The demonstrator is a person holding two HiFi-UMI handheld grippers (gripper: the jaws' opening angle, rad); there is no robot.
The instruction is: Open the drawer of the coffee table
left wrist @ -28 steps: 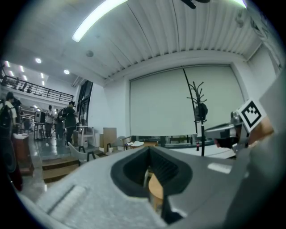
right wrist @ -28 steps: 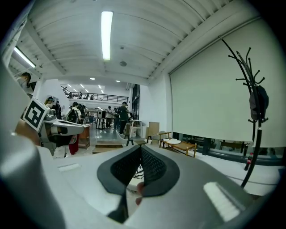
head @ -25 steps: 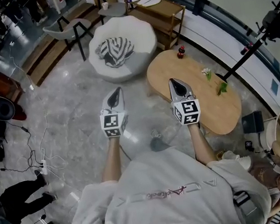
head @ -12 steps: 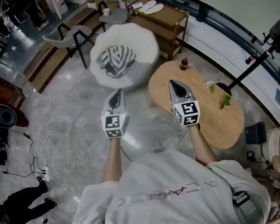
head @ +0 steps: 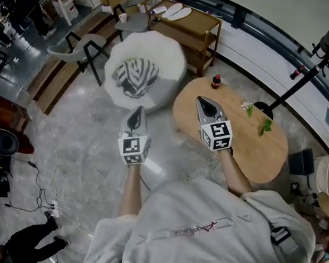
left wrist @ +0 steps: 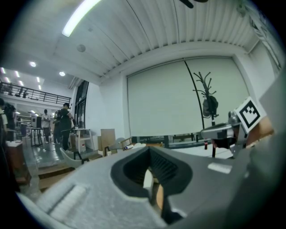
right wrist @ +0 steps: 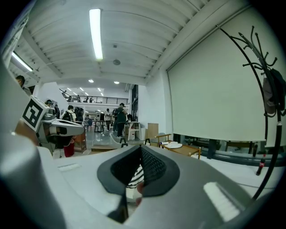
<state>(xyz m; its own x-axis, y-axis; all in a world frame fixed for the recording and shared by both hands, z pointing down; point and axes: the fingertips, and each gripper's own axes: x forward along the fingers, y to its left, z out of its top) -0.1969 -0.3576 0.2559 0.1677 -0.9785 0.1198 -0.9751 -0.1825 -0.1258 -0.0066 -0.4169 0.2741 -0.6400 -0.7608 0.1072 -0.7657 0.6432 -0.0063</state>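
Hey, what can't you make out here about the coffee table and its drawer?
Drawer: the head view shows only the top of the coffee table from above; no front or handle visible.
Gripper views: the left gripper and right gripper fill the lower frames, blocking the table's sides.
Red item on it: too small, head view.

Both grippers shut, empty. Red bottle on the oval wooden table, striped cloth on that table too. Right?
No. The striped cloth lies on the white round seat, not the oval wooden table; the head view shows it. The red bottle is on the table, and the left gripper and right gripper are shut, empty.
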